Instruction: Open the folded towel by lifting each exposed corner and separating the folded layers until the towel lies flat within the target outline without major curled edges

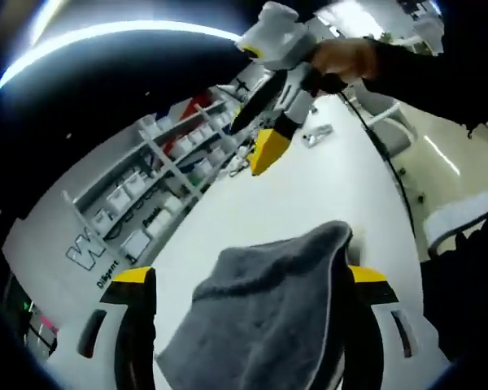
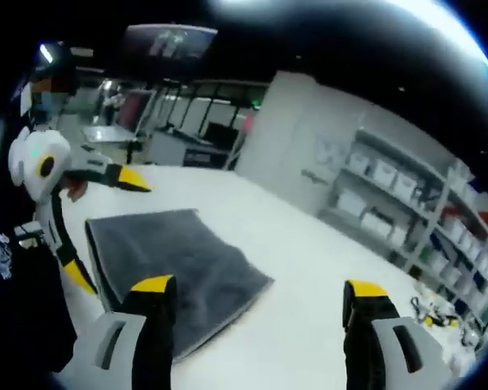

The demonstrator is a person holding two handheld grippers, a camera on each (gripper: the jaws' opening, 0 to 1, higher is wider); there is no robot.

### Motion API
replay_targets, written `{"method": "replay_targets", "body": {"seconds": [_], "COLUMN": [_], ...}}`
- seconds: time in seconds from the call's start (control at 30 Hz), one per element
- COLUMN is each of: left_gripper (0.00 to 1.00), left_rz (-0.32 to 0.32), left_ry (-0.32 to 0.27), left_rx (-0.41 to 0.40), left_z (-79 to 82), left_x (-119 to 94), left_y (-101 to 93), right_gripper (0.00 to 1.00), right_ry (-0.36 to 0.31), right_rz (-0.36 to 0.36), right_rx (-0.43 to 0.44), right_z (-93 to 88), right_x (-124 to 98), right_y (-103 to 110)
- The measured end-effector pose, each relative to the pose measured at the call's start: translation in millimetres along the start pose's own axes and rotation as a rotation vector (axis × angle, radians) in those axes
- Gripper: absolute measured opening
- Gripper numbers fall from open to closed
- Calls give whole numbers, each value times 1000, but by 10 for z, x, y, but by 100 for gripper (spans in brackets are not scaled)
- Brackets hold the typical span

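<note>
In the left gripper view, the grey towel (image 1: 268, 317) drapes low in the frame between the left gripper (image 1: 252, 284)'s yellow-tipped jaws; whether they pinch it, I cannot tell. The right gripper (image 1: 264, 122) hangs at upper centre over the white table (image 1: 309, 195). In the right gripper view, its jaws stand apart, empty, the towel lower left.
</note>
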State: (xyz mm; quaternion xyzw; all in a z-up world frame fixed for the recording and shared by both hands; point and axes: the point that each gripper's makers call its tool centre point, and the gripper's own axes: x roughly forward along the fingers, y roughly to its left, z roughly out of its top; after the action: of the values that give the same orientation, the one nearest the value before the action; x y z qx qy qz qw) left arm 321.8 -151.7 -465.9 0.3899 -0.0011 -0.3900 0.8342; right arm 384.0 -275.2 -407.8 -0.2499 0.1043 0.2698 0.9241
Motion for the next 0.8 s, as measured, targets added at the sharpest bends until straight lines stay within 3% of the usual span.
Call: {"method": "replay_targets", "body": {"seconds": [0.07, 0.5, 0.8], "left_gripper": [94, 90, 88], "left_rz": [-4, -26, -57], "left_ry": [14, 55, 94], "left_rx": [28, 102, 133], "left_z": [5, 52, -63], "left_x": [44, 207, 318], "left_y": [-29, -90, -105], "right_gripper": [88, 87, 88], "right_ry": [11, 64, 95], "right_rz": [15, 82, 84], "right_rx": [-80, -152, -167], "right_z": [31, 161, 135], "right_x": [32, 177, 221], "right_y": [-19, -200, -291]}}
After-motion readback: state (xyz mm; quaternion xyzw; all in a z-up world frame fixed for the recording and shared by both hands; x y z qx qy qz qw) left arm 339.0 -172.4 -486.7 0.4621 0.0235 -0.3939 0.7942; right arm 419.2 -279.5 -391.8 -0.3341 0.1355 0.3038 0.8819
